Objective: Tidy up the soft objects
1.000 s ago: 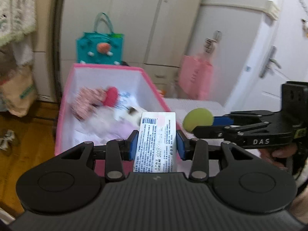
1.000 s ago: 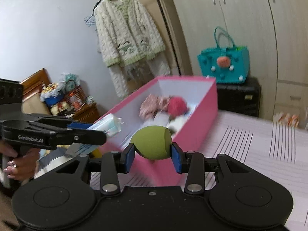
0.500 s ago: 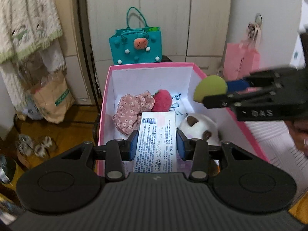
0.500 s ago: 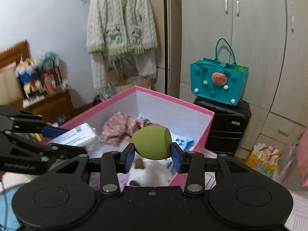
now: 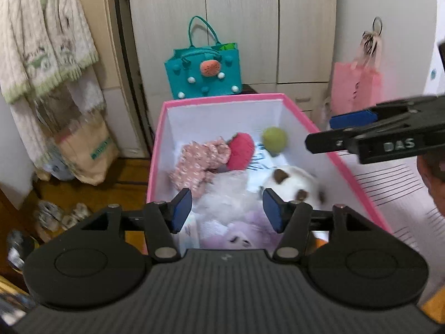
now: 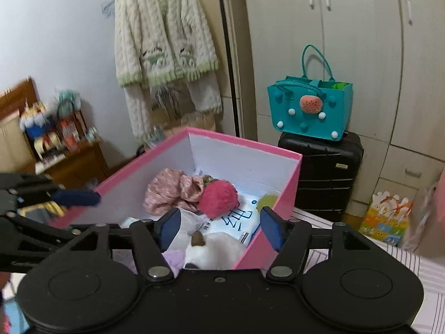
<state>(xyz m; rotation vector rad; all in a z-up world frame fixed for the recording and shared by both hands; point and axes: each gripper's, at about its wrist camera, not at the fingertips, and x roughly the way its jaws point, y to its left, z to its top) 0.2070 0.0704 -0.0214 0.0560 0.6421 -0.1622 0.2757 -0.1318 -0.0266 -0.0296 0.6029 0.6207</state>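
Observation:
A pink box (image 5: 328,153) (image 6: 247,143) holds soft things: a floral cloth (image 5: 198,164) (image 6: 172,190), a red plush (image 5: 241,151) (image 6: 219,199), a white and brown plush (image 5: 294,185) (image 6: 214,247), tissue packs (image 6: 236,220) and a green ball (image 5: 274,138) (image 6: 267,201) near the far right corner. My left gripper (image 5: 226,213) is open and empty over the box's near end. My right gripper (image 6: 219,228) is open and empty over the box's right wall; it shows in the left wrist view (image 5: 342,130).
A teal bag (image 5: 203,75) (image 6: 310,110) sits on a black suitcase (image 6: 322,175) behind the box. A cream cardigan (image 6: 164,44) hangs at the left. A pink bag (image 5: 356,89) hangs at the right. The box stands on a striped bed cover (image 5: 395,194).
Both grippers opened. The tissue pack left my left gripper and the green ball left my right gripper; the ball now lies in the box.

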